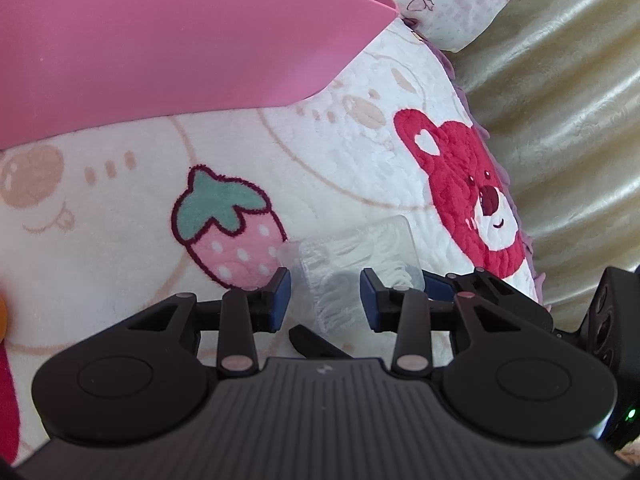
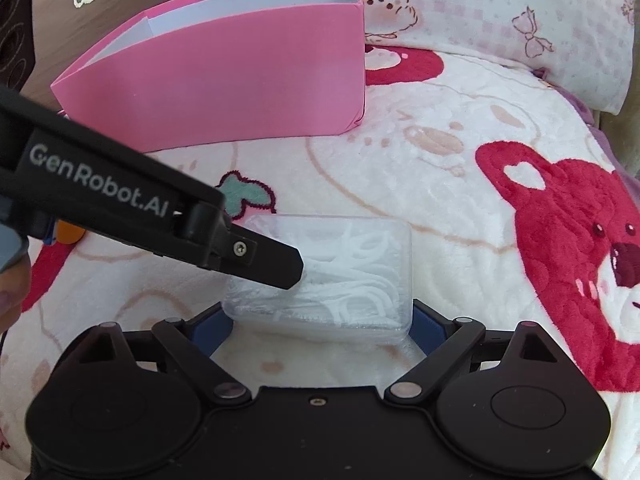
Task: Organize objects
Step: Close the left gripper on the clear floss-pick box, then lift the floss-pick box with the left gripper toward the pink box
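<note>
A clear plastic case of white floss picks point(image 2: 344, 268) lies flat on the blanket. My right gripper point(image 2: 322, 326) stands open wide, its blue pads beside the case's two near corners. My left gripper point(image 1: 325, 292) comes in from the left over the case point(image 1: 360, 248). Its jaws stand narrow with one end of the case between them, and a slim gap shows at the left pad. In the right wrist view one black left finger point(image 2: 280, 260) rests over the case's top. A pink open-topped box point(image 2: 224, 80) with a white inside stands behind, also seen in the left wrist view point(image 1: 160, 60).
A cream blanket with a red bear point(image 2: 568, 248) and a strawberry point(image 1: 228, 224) covers the surface. A patterned pillow point(image 2: 520, 12) lies at the back right, a brown cushion point(image 2: 80, 8) at the back left. A glossy yellow-green cover point(image 1: 568, 120) runs along the right. A hand point(image 2: 10, 292) shows at the left edge.
</note>
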### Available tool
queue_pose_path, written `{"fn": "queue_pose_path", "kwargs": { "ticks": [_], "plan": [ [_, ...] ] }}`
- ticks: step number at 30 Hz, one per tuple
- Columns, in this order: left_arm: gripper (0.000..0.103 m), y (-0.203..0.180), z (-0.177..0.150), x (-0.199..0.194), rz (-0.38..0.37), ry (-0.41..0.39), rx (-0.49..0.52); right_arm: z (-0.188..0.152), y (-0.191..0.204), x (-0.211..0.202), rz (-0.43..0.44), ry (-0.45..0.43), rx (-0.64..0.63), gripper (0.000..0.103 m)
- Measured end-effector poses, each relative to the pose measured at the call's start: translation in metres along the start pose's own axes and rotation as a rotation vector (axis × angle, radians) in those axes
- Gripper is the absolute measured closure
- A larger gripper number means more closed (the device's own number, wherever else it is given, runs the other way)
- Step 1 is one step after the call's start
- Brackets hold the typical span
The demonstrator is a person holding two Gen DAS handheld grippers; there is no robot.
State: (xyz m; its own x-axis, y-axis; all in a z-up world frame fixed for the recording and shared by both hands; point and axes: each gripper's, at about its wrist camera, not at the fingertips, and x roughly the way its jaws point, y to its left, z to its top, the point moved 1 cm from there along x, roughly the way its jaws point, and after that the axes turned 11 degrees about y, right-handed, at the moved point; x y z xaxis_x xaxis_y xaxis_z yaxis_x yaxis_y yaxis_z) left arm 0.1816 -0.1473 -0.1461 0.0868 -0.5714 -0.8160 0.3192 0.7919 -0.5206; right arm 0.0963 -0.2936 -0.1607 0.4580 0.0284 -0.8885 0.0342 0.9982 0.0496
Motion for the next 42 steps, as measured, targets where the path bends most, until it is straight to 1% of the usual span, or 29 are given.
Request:
{"fn": "queue_pose_path", "kwargs": {
  "ticks": [4, 10, 18, 25, 31, 34, 42],
  "plan": [
    [0.067, -0.001, -0.003, -0.005, -0.005, 0.011, -0.018, -0.002, 0.005, -0.006, -0.020, -0.002, -0.018, 0.009],
    [0.067, -0.008, -0.006, -0.020, -0.002, 0.007, -0.018, 0.001, 0.013, -0.018, -0.032, -0.007, -0.031, 0.009],
    [0.067, -0.015, -0.008, -0.051, -0.005, -0.007, -0.010, 0.007, 0.020, -0.040, -0.002, -0.020, -0.011, 0.009],
    [0.067, -0.021, -0.014, -0.082, 0.002, -0.021, 0.005, 0.011, 0.035, -0.063, 0.012, -0.038, -0.020, 0.008],
    [0.067, -0.032, -0.018, -0.106, 0.025, -0.042, 0.046, 0.015, 0.045, -0.083, 0.008, -0.060, -0.019, 0.009],
    [0.067, -0.038, -0.020, -0.117, 0.049, -0.056, 0.064, 0.019, 0.049, -0.094, 0.010, -0.078, -0.022, 0.009],
    [0.067, -0.038, -0.027, -0.147, 0.069, -0.095, 0.058, 0.027, 0.065, -0.111, 0.014, -0.101, -0.069, 0.009]
  ]
}}
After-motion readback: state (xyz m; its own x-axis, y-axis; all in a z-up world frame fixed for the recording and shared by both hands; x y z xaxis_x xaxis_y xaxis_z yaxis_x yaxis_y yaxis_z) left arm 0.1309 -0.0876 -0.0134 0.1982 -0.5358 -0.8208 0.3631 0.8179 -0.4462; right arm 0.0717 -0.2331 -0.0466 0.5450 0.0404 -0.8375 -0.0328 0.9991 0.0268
